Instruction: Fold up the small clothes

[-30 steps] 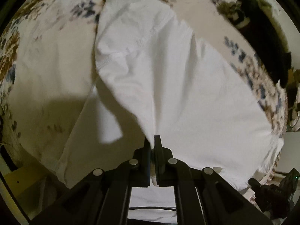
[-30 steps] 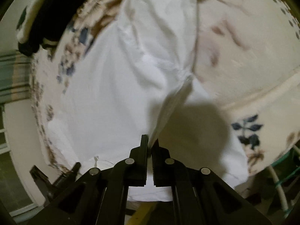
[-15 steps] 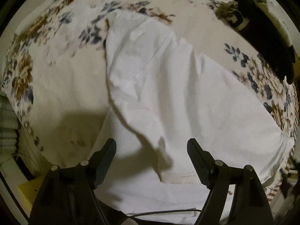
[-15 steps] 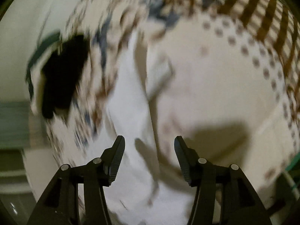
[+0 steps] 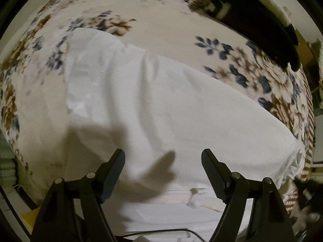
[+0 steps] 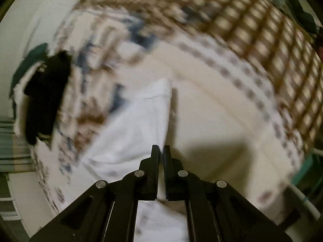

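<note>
A white garment (image 5: pixel 157 104) lies folded over on the floral bedspread (image 5: pixel 161 26) in the left wrist view. My left gripper (image 5: pixel 163 157) hangs above its near edge, open and empty. In the blurred right wrist view the same white garment (image 6: pixel 133 129) lies left of centre. My right gripper (image 6: pixel 160 149) is shut, its tips over the garment's right edge, with nothing visibly pinched between the fingers.
A black garment (image 5: pixel 256 20) lies at the far right of the bed in the left wrist view and also shows at the left in the right wrist view (image 6: pixel 44 96). A brown checked blanket (image 6: pixel 252 30) covers the far side. A thin cable (image 5: pixel 161 231) runs below the left gripper.
Both grippers let go of the white garment, which dropped flat onto the bed. The left stays open and has drawn back. The right opened, then shut again empty while swinging.
</note>
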`<action>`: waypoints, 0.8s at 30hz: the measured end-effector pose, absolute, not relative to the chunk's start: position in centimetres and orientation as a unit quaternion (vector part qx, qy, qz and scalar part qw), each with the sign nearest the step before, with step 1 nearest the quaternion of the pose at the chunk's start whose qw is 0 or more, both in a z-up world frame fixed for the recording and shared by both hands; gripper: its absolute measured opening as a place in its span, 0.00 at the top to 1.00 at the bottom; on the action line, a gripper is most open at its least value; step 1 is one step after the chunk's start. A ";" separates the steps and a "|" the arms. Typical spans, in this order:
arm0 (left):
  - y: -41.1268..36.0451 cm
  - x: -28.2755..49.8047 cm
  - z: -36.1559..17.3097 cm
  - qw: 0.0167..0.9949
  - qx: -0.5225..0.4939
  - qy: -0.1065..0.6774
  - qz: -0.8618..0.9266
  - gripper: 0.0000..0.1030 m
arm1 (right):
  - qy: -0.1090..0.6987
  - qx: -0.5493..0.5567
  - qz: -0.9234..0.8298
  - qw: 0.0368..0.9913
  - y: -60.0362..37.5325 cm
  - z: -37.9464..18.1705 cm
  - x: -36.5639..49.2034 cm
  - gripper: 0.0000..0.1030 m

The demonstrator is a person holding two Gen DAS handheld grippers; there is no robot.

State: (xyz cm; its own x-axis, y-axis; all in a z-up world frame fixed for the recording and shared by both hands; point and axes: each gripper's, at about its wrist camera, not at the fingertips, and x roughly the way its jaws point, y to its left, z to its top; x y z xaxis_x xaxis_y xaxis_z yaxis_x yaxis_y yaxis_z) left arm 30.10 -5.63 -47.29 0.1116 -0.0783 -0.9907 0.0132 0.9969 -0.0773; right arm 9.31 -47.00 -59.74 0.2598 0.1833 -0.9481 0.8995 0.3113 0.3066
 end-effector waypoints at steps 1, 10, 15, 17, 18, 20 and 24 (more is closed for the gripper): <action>-6.4 30.4 -47.6 0.743 -0.023 0.668 -0.034 0.25 | 0.538 0.516 -0.296 0.597 -46.8 -60.3 8.5 0.94; -9.2 30.8 -48.6 0.740 -0.009 0.670 -0.057 0.25 | 0.355 0.699 -0.235 0.575 -49.1 -63.4 5.6 0.37; -10.2 31.4 -50.5 0.738 0.018 0.672 -0.055 0.25 | 0.393 0.658 -0.248 0.593 -47.5 -64.5 10.6 0.90; -9.9 31.6 -51.3 0.732 0.021 0.679 -0.049 0.25 | 0.416 0.596 -0.253 0.638 -46.2 -62.3 13.0 0.91; -9.6 31.6 -51.7 0.728 0.018 0.684 -0.045 0.25 | 0.423 0.555 -0.255 0.670 -45.2 -60.4 14.2 0.91; -9.0 31.8 -52.1 0.723 0.003 0.689 -0.038 0.25 | 0.438 0.481 -0.243 0.720 -42.8 -57.2 16.1 0.91; -6.4 31.4 -51.3 0.725 -0.026 0.688 -0.016 0.25 | 0.488 0.319 -0.177 0.793 -34.2 -54.1 20.8 0.91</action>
State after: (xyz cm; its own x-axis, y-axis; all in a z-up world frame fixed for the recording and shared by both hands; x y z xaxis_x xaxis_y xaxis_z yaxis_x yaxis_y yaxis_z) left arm 31.37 -6.40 -51.34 0.0537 -0.0582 -0.9969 -0.0123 0.9982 -0.0589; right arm 20.79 -34.20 -54.11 0.4610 0.0317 -0.8868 0.5919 0.7336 0.3340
